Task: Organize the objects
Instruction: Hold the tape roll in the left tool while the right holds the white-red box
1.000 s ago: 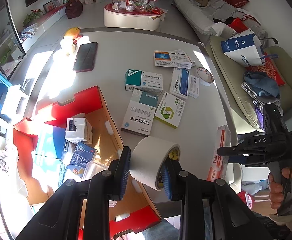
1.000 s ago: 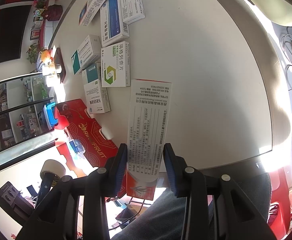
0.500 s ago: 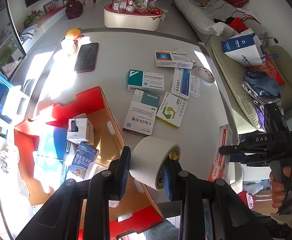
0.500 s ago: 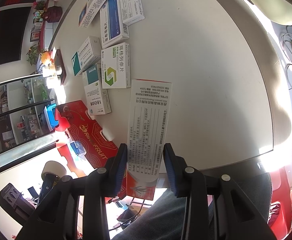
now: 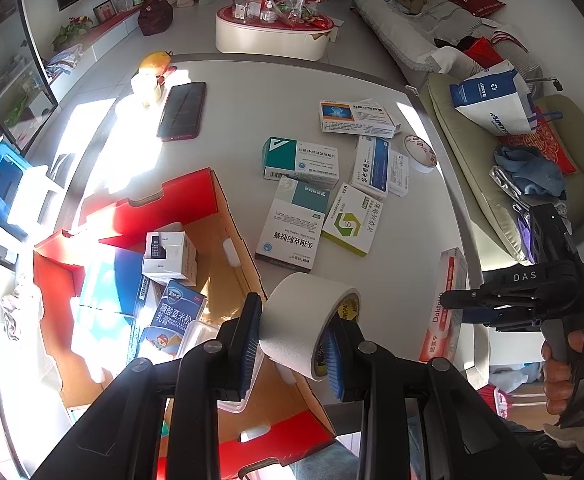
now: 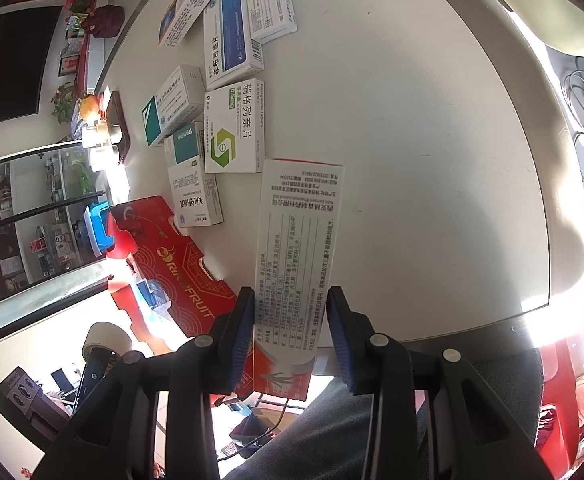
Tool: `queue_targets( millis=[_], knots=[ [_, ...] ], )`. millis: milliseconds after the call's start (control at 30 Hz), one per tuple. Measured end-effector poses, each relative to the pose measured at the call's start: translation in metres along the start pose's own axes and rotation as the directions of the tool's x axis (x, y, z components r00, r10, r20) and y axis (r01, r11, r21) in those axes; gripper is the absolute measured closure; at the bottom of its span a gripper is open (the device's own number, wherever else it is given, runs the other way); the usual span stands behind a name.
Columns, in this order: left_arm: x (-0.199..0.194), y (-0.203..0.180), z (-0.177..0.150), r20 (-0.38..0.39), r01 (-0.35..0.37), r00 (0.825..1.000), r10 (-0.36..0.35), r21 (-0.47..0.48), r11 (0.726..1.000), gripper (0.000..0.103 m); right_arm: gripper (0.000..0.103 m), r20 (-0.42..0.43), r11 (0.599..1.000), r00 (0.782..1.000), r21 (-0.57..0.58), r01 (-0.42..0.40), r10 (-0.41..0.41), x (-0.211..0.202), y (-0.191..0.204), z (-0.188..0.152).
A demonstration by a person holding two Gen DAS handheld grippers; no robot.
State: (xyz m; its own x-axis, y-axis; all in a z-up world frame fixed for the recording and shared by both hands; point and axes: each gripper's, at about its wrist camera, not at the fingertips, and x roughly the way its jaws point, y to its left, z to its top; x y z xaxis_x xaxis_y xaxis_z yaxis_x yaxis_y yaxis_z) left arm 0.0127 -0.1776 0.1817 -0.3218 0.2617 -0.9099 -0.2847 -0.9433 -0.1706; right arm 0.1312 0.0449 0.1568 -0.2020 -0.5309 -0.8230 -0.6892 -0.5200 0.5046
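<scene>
My left gripper (image 5: 294, 346) is shut on a wide roll of white tape (image 5: 302, 322), held above the right wall of an open red cardboard box (image 5: 131, 208) that contains several medicine boxes. My right gripper (image 6: 290, 334) is shut on a long white and red carton (image 6: 298, 248), gripped near its lower end over the table's near edge. In the left wrist view that carton (image 5: 446, 304) and the right gripper (image 5: 448, 302) show at the right, with a hand on the handle. The right wrist view catches the tape roll (image 6: 105, 338) at lower left.
Several medicine boxes (image 5: 292, 224) lie loose in the middle of the white table (image 5: 251, 92), with a small tape roll (image 5: 420, 152) at its right rim and a dark phone (image 5: 181, 110) and a cup at the far left. A sofa with bags stands to the right.
</scene>
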Motion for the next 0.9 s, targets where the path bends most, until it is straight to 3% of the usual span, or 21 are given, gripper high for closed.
queue_targets(
  millis=[900],
  knots=[
    [0.0028,0.001,0.0018,-0.008,-0.001,1.0,0.001,-0.002,1.0,0.073,0.067,0.002,1.0,1.0,0.007,-0.002,0.002,0.002,0.0004,0.0018]
  ],
)
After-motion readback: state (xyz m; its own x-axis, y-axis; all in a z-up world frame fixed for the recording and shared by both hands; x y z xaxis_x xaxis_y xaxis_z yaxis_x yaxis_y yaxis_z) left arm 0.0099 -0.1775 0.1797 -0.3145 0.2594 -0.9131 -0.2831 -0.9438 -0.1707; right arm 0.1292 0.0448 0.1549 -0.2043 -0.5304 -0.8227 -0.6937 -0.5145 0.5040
